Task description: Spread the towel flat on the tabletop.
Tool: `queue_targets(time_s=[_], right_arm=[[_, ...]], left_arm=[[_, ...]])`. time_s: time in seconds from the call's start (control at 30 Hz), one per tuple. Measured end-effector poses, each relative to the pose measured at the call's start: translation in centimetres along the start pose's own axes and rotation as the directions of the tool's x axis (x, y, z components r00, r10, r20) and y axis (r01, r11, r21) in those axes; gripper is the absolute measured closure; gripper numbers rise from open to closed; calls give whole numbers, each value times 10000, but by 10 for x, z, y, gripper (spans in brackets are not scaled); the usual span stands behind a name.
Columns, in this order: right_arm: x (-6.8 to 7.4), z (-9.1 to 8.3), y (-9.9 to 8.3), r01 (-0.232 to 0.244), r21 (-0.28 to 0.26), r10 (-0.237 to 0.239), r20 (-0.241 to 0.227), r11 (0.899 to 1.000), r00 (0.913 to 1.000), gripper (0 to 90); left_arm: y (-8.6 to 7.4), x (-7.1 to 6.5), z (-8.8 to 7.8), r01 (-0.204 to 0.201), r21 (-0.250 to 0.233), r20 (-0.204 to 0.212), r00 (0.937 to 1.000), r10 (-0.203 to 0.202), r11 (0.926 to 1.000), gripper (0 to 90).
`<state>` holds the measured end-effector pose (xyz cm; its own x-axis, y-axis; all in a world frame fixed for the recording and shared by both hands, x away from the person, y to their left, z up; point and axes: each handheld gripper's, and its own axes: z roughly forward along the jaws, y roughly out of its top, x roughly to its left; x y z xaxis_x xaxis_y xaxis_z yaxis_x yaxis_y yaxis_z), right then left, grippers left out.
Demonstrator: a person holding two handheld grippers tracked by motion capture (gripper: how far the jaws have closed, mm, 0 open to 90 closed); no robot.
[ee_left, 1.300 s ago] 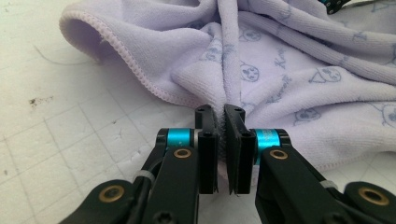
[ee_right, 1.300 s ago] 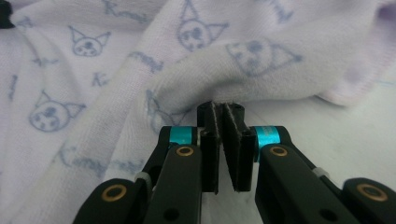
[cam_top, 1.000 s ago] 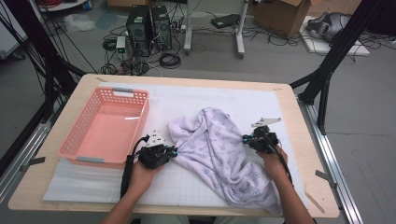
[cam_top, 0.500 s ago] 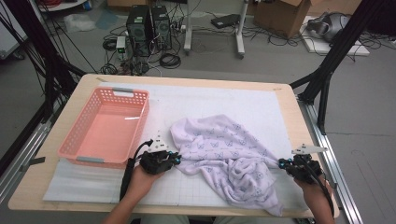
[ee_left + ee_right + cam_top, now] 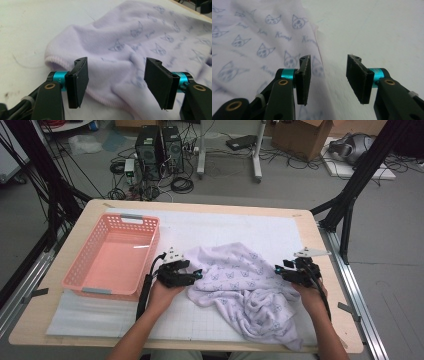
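The lilac cat-print blanket [image 5: 245, 292] lies rumpled on the bench [image 5: 320, 320] right of the pink basket [image 5: 112, 255], with the left claw [image 5: 116, 80] at its left hem and the right claw [image 5: 328, 77] at its right edge. Both claws have just been opening and now stand apart, pads pressing nothing, the cloth lying loose between them. A regrasp could go wrong here: the fleece is bunched in folds, so a claw closing low may pinch two layers or miss the thin hem altogether, leaving the blanket twisted.

High view overlooks; 2 gripper views closely share the cloth [image 5: 245, 285].
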<state>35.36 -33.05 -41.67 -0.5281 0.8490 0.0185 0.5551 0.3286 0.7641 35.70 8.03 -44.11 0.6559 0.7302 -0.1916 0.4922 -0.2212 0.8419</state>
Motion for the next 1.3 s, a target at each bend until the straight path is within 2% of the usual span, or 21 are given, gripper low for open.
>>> queue_targets(time_s=[0.1, 0.13, 0.2, 0.27, 0.3, 0.33, 0.37, 0.4, 0.43, 0.47, 0.67, 0.83, 0.9, 0.93, 0.97, 1.0, 1.03, 1.07, 1.13, 1.23, 1.3], right_arm=[[6, 20, 7, -5, 363, 17, -315, 9993, 9995, 567], [9, 31, 7, -58, 712, 99, -568, 9974, 9983, 565], [10, 35, 7, -3, 916, 58, -599, 9958, 9982, 574], [13, 39, 4, 42, 1179, 29, -593, 9930, 9982, 636], [13, 37, 4, 82, 1320, 36, -887, 9912, 9961, 804], [13, 37, 4, 82, 1320, 36, -887, 9912, 9961, 804], [14, 34, 3, 243, 1383, -104, -999, 9901, 9949, 831], [16, 27, 3, 556, 1445, -424, -927, 9879, 9948, 840], [16, 27, 3, 556, 1445, -424, -927, 9879, 9948, 840], [18, 16, 1, 760, 1238, -667, -778, 9894, 9947, 839], [28, -8, -11, 1325, 1047, -1240, -840, 9856, 9887, 838], [35, -24, -29, 1537, 930, -1373, -1618, 9837, 9772, 829], [35, -29, -30, 1423, 696, -1283, -1750, 9874, 9762, 699], [34, -30, -28, 1312, 608, -1184, -1807, 9895, 9764, 656], [34, -30, -28, 1312, 608, -1184, -1807, 9895, 9764, 656], [31, -32, -23, 1134, 314, -1057, -1855, 9931, 9769, 615], [31, -32, -23, 1134, 314, -1057, -1855, 9931, 9769, 615], [27, -33, -15, 861, -82, -860, -1925, 9963, 9775, 586], [22, -31, -6, 496, -456, -578, -2014, 9977, 9778, 561], [18, -27, 4, 299, -648, -417, -1907, 9975, 9808, 552], [11, -13, 19, 53, -573, -148, -1665, 9983, 9859, 547]], left_arm=[[5, 2, 14, -29, 459, -61, 10000, 32, 9989, 363], [6, 2, 18, -65, 663, -67, 10000, 69, 9978, 366], [6, 0, 25, -184, 1023, -29, 9998, 188, 9946, 381], [6, -6, 28, -581, 1177, -315, 9976, 622, 9913, 449], [6, -7, 27, -723, 1252, -455, 9959, 785, 9895, 672], [6, -7, 25, -726, 1335, -428, 9960, 789, 9884, 672], [6, -6, 23, -657, 1429, -382, 9967, 719, 9876, 787], [7, -5, 20, -634, 1501, -392, 9968, 701, 9866, 831], [7, -5, 18, -711, 1532, -394, 9962, 780, 9856, 831], [6, -5, 14, -716, 1498, -328, 9965, 774, 9861, 834], [-2, -11, -3, -870, 1426, 173, 9962, 854, 9859, 833], [-12, -19, -13, -1193, 1480, 559, 9921, 1121, 9818, 829], [-14, -20, -15, -1160, 1364, 616, 9922, 1085, 9838, 765], [-14, -20, -15, -1120, 1236, 537, 9929, 1060, 9860, 688], [-13, -19, -15, -941, 1059, 441, 9950, 898, 9899, 688], [-11, -17, -15, -783, 898, 404, 9964, 749, 9929, 554], [-11, -16, -15, -578, 583, 332, 9979, 559, 9966, 554], [-10, -15, -15, -438, 396, 216, 9988, 430, 9983, 433], [-9, -11, -15, -467, 317, 190, 9988, 461, 9984, 434], [-9, -5, -13, -326, 186, -77, 9994, 328, 9993, 426], [-10, -2, -10, -180, 176, -237, 9995, 184, 9997, 416]])
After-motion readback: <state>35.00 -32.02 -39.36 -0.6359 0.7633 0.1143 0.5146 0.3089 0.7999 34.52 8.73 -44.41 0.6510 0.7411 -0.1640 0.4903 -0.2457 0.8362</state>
